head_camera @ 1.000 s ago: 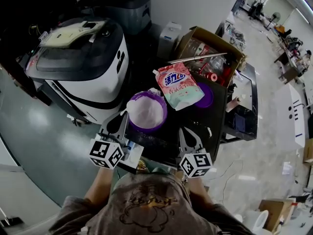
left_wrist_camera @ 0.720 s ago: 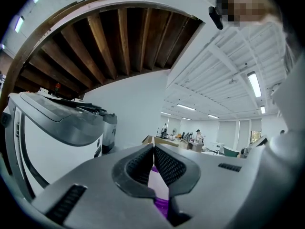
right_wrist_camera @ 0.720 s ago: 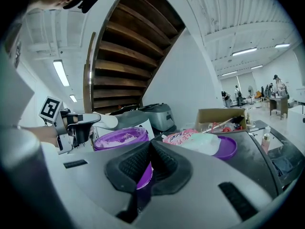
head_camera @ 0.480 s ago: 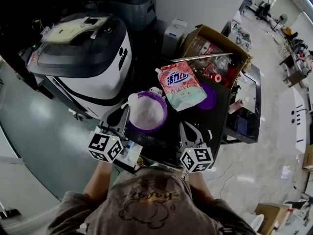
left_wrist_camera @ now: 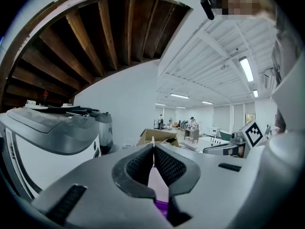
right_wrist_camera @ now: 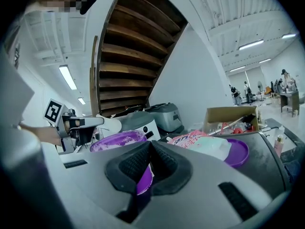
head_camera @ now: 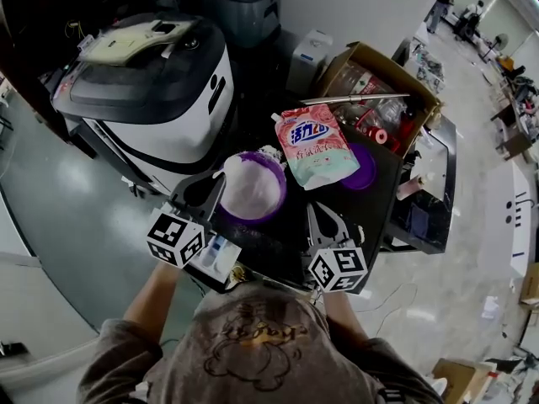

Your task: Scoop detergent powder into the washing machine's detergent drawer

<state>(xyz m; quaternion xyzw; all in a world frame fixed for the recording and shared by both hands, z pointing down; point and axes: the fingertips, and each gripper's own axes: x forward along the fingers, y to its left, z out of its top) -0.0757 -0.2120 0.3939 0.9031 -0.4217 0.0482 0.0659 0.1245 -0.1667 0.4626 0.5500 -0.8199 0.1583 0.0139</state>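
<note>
Since a second ago the left gripper, clenched on the white scoop's handle, has edged the scoop in over the purple powder tub's rim. The right gripper stays clenched and empty, just beside the tub.

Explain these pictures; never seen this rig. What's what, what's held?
No robot: a person holds a two-jaw gripper in each hand. Head view looks down from the person's head; each gripper view looks along its own jaws. On the black table sit a round purple tub of white powder, a pink detergent pouch, a flat purple lid and an open cardboard box; a white-and-dark washing machine stands beside. The left gripper is shut on a white plastic scoop by the tub's rim. The right gripper is shut, seemingly empty.
</note>
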